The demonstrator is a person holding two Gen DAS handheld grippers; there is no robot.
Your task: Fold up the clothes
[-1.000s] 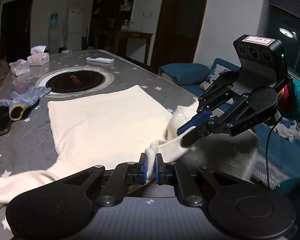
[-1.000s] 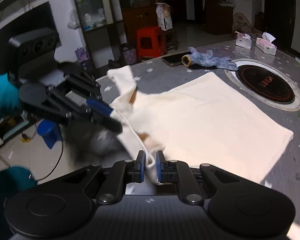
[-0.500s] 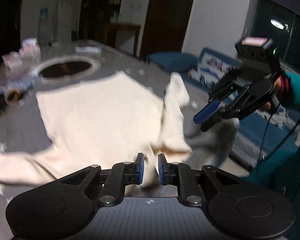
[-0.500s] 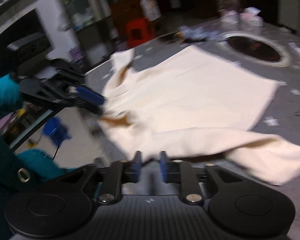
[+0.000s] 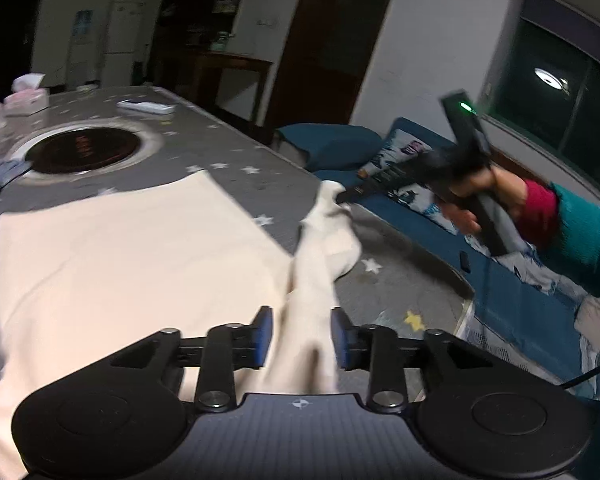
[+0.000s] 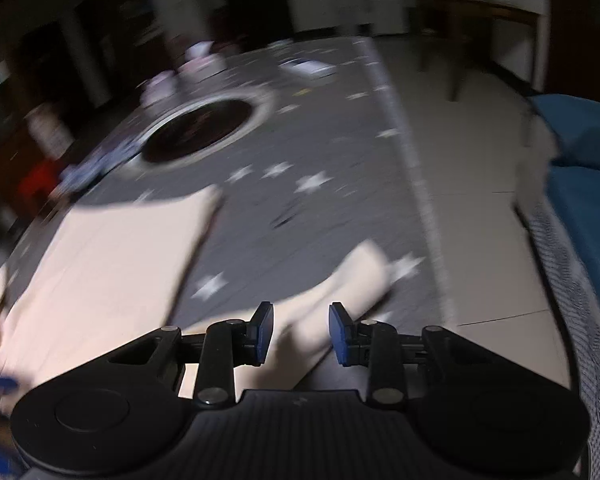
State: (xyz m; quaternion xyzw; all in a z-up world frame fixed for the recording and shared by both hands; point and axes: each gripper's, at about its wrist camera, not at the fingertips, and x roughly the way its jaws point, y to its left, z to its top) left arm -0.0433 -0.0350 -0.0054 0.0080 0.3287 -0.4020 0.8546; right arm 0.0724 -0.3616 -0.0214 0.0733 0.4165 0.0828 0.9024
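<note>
Over the table (image 5: 228, 148), both hand-held grippers, left (image 5: 301, 338) and right (image 6: 300, 332), hang released above the cream sleeve (image 5: 320, 240).

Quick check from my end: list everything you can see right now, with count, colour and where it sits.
Garment: one, cream, spread flat on the table; its sleeve trails toward the right edge.
Table: one, grey with white stars, under the garment.
Inset burner: one, round, dark with a pale ring, far end of the table.
Tissue boxes: at least two, pinkish, far left corner.
Remote: one, white, far edge beyond the burner.
Sofa: one, blue, right of the table, with a patterned cushion.
Left claw: black, blue pads, jaws apart, sleeve lying between them.
Right claw: same build, jaws apart, cream cloth between them; picture blurred.
Right hand: teal sleeve, red cuff, gripping the handle.
</note>
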